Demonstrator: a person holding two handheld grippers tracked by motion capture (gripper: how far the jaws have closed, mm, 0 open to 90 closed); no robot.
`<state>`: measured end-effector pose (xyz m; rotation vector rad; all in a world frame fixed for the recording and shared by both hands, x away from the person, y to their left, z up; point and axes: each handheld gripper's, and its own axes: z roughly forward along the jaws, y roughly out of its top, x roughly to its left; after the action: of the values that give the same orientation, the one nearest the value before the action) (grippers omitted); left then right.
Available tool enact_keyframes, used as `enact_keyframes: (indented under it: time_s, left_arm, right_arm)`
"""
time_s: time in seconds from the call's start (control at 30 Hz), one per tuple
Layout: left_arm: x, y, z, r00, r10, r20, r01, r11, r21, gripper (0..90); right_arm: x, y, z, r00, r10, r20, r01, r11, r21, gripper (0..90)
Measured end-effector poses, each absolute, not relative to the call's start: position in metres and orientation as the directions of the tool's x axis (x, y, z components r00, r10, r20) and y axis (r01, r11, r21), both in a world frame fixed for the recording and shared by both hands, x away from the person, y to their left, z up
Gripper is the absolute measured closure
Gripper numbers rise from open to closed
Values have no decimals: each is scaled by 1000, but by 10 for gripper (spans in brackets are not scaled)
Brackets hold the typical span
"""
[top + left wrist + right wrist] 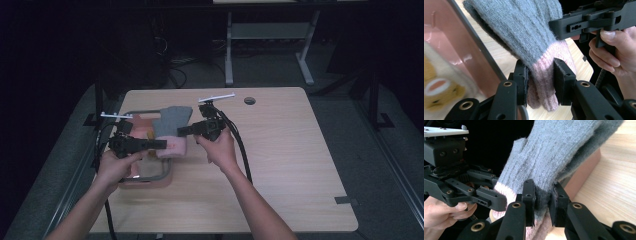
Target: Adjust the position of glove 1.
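High view looks down on a pale wooden desk [280, 165] with a pink tray [150, 176] near its left edge. A person's two forearms come in from below, each hand gripping black tongs. The left tongs [162, 144] and the right tongs [181, 131] both meet at a knitted glove [172, 122], grey over most of its length with a pink cuff, which hangs over the right-hand rim of the tray, partly above the tray and partly above the bare desk just beside it.

Left gripper view shows the left tongs [541, 80] clamped narrowly on the glove's pink cuff [544, 72], the knit squeezed between the two padded jaws. The grey part of the glove [524, 27] rises up and away from the jaws, lifted clear of the tray's dark rim [477, 47]. Inside the tray, at the lower left of that view, lies a blurred cream and yellow soft thing [441, 90]; what it is cannot be told. The other hand [616, 55] and its gripper sit just right of the glove.

Right gripper view shows the right tongs [544, 200] pinched shut on the grey knit [554, 155] near where it turns pink, the fabric bunched between the jaws. The tray's pink wall [584, 175] lies just behind the glove.
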<state>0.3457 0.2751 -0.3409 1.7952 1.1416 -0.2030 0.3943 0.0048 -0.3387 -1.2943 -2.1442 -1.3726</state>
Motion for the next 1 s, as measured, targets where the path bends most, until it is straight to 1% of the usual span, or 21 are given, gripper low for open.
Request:
enact_keyframes:
  time_s: [0.53, 0.77, 1.0]
  left_arm:
    - [349, 293, -345, 520, 625, -583, 783, -77, 617, 672]
    - [350, 305, -350, 481, 629, -611, 806, -44, 590, 684]
    - [348, 318, -351, 463, 648, -605, 807, -27, 589, 684]
  right_arm:
    - [403, 22, -344, -553, 512, 657, 812, 154, 563, 764]
    - [406, 34, -347, -553, 515, 655, 815, 169, 555, 764]
    - [411, 49, -351, -552, 504, 664, 817, 171, 550, 763]
